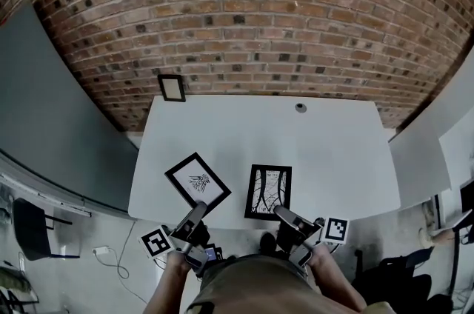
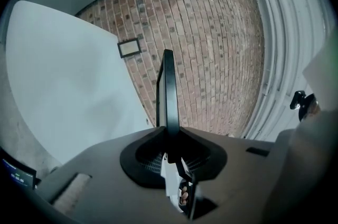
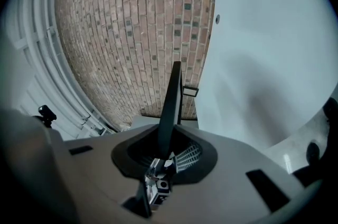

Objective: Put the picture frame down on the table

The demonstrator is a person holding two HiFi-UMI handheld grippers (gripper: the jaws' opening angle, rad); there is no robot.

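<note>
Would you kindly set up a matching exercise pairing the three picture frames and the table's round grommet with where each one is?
Things:
1. pale-print picture frame
2. dark-print picture frame
3. small picture frame
4. round grommet

Places:
A. set in the white table, far side
B. clamped in the right gripper
C. at the table's far left corner, by the brick wall
D. clamped in the left gripper

Pairs: 1-D, 2-B, 3-C, 4-A
</note>
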